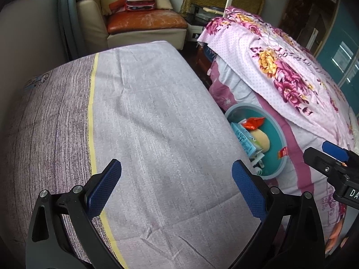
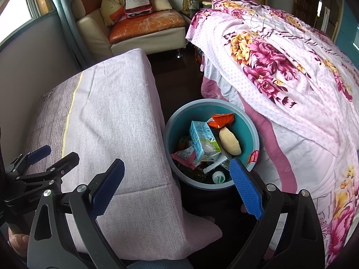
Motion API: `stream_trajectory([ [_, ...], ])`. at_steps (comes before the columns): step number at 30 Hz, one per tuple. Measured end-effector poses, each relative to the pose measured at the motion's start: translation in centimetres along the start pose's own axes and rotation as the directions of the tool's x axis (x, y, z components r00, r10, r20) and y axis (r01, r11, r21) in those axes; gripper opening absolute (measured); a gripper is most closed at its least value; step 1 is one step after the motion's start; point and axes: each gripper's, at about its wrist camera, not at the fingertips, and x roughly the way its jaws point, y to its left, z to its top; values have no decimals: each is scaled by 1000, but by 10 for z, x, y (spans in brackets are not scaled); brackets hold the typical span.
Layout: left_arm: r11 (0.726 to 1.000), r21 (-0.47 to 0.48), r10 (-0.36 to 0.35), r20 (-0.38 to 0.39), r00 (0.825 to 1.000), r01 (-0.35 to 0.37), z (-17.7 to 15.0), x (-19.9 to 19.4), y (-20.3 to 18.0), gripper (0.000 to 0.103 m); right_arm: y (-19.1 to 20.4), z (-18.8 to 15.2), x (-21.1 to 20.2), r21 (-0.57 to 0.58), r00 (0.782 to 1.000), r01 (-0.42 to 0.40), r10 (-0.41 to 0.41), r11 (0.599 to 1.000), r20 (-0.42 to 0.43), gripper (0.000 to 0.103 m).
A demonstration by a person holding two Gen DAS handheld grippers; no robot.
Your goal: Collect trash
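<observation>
Both sets of jaws stand wide apart with nothing between the blue pads. My left gripper [image 1: 177, 188] hangs over the grey-lilac cloth-covered surface [image 1: 145, 116], and my right gripper [image 2: 177, 186] sits off that surface's right edge, above the teal bin [image 2: 252, 130].

The bin stands on the dark floor in the gap between the covered surface and the floral bedspread [image 2: 291, 71]; whether it touches either, I cannot tell. Its rim is grey-blue, its inside wall teal, with a small red sticker [image 2: 253, 156] on the right inner wall. The trash inside is a loose heap: nearest me a white bottle cap with green print [image 2: 218, 177], then a pink wrapper [image 2: 186, 155] to the left, and a light-blue and green drink carton [image 2: 203, 142] lying tilted in the middle. Just beside the carton on the right is a pale yellow oblong lump [image 2: 230, 142], and at the far rim a crumpled orange wrapper [image 2: 221, 120].

Well beyond, against the far wall, is a cream armchair with an orange seat [image 2: 148, 25] carrying 1 bottle-shaped Hennessy cushion [image 2: 136, 0].
</observation>
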Motion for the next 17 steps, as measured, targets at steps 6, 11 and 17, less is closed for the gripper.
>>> stream_trajectory([
  [6, 1000, -8, -3, -3, 1000, 3, -1, 0, 3, 99, 3, 2, -2, -8, 1000, 2, -2, 1000, 5, 90],
  [11, 1000, -10, 3, -3, 1000, -3, -2, -1, 5, 99, 4, 2, -4, -11, 1000, 14, -14, 1000, 9, 90],
  [17, 1000, -13, 8, -11, 1000, -8, -3, -1, 6, 99, 4, 1, -5, -10, 1000, 17, -17, 1000, 12, 90],
])
